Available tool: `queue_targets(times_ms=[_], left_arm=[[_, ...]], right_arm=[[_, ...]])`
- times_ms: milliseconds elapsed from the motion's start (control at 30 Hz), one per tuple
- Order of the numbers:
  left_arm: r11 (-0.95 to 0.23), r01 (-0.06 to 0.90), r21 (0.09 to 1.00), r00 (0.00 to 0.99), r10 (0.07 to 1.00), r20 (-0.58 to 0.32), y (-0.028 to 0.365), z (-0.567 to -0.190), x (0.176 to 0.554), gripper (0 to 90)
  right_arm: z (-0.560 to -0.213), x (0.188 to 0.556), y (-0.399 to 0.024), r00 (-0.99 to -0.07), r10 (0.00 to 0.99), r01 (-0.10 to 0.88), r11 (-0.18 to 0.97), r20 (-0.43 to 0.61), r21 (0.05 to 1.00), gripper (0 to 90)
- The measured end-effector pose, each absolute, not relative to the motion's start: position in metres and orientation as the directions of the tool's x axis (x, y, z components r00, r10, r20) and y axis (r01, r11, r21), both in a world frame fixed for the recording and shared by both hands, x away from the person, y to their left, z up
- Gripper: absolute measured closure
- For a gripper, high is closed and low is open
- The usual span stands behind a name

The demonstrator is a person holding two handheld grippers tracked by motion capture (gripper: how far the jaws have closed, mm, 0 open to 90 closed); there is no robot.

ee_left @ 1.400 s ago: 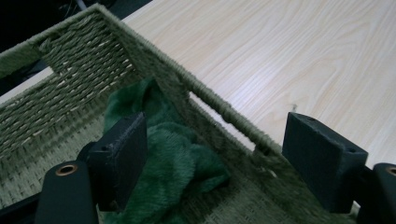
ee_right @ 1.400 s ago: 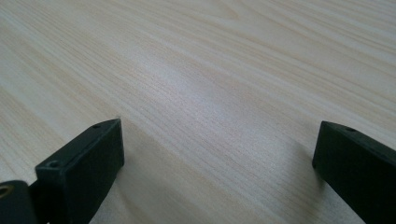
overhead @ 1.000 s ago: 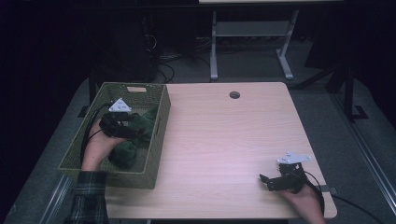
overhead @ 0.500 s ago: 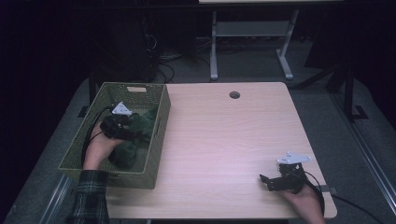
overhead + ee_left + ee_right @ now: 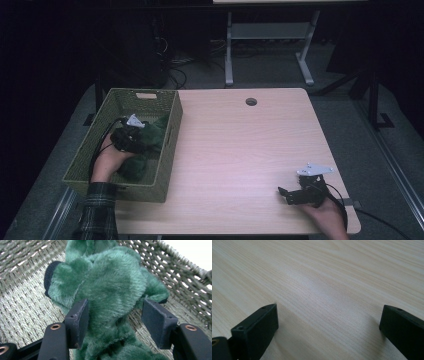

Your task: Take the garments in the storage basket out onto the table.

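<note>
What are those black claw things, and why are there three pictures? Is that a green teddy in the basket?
A person holds a pinching tool in each hand. One picture looks down from above; the other two come from little cameras riding on the tools. The left gripper is down inside the woven basket at the table's left edge. Its jaws have just been closing around a fuzzy green plush toy. One pad touches the fur, the other shows a gap, so it isn't squeezed yet. What animal it is, I can't tell. The right gripper rests open on the bare wood, holding nothing.
</note>
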State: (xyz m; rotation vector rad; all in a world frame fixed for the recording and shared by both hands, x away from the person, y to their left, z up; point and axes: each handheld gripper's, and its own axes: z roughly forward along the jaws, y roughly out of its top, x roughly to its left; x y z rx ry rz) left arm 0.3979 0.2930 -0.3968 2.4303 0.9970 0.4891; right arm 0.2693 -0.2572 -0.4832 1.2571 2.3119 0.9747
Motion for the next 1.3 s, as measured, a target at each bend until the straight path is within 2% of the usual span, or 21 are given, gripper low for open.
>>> queue_targets(times_ms=[167,367,633,800,1067,1300], left_arm=[[-0.642,0.571,0.511,0.673,0.723,0.156,0.293,-0.402,0.4,38.9],[-0.65,0.581,0.49,0.679,0.719,0.149,0.292,-0.406,0.402,43.7],[-0.648,0.603,0.465,0.691,0.716,0.101,0.293,-0.408,0.402,71.2],[-0.605,0.654,0.455,0.662,0.749,0.044,0.295,-0.406,0.403,82.4],[-0.536,0.682,0.498,0.636,0.771,-0.04,0.302,-0.396,0.402,84.4],[-0.504,0.683,0.529,0.628,0.775,-0.072,0.306,-0.382,0.397,84.8]], right_arm=[[-0.483,0.269,-0.257,-0.554,0.832,0.603,0.375,0.032,0.704,1.7],[-0.483,0.269,-0.257,-0.554,0.832,0.604,0.375,0.032,0.704,1.7],[-0.483,0.269,-0.257,-0.554,0.832,0.603,0.375,0.032,0.704,1.7],[-0.483,0.269,-0.257,-0.554,0.832,0.604,0.375,0.032,0.704,1.7],[-0.483,0.269,-0.257,-0.554,0.832,0.604,0.375,0.032,0.704,1.7],[-0.483,0.269,-0.257,-0.554,0.832,0.603,0.375,0.032,0.704,1.7]])
